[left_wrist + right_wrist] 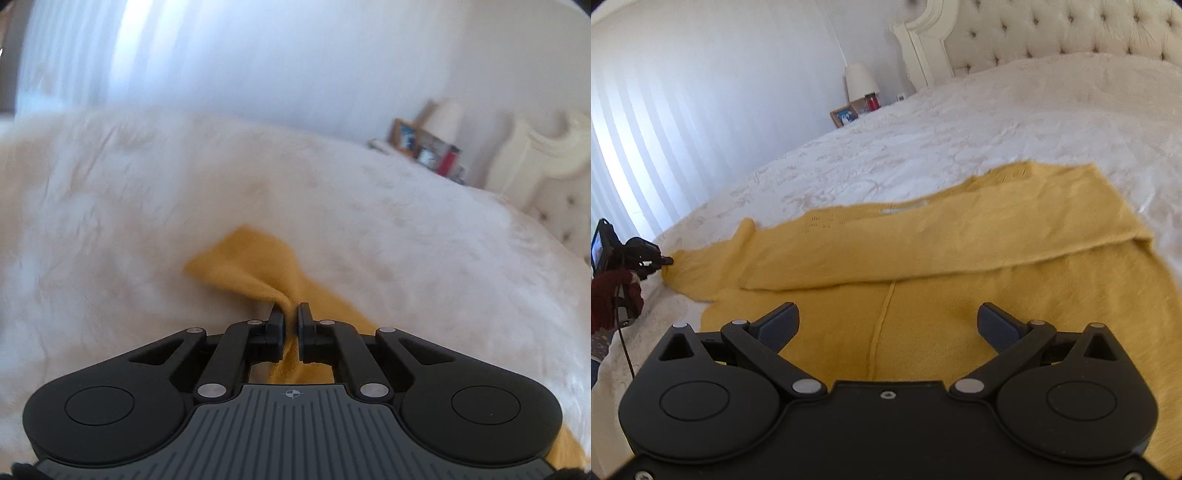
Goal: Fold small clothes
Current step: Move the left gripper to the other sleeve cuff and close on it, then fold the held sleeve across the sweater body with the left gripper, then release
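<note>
Left hand-held gripper (291, 314) is pinched tight on a bunched end of the yellow knit garment (960, 258), which lies spread across the white bedspread (960, 129); the right hand-held gripper (886, 317) hovers spread wide over its body. Soft, light and limp, it should drape and stretch; best held by hems, cuffs or corners

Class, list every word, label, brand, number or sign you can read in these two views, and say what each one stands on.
Readable words or numbers: none.
Crosshair mark, no lettering: on the left gripper body.
Small triangle mark, no lettering: on the right gripper body.
Pale tag on the yellow garment: too blurred to read.
Framed picture and red jar by the lamp: too small to read.
</note>
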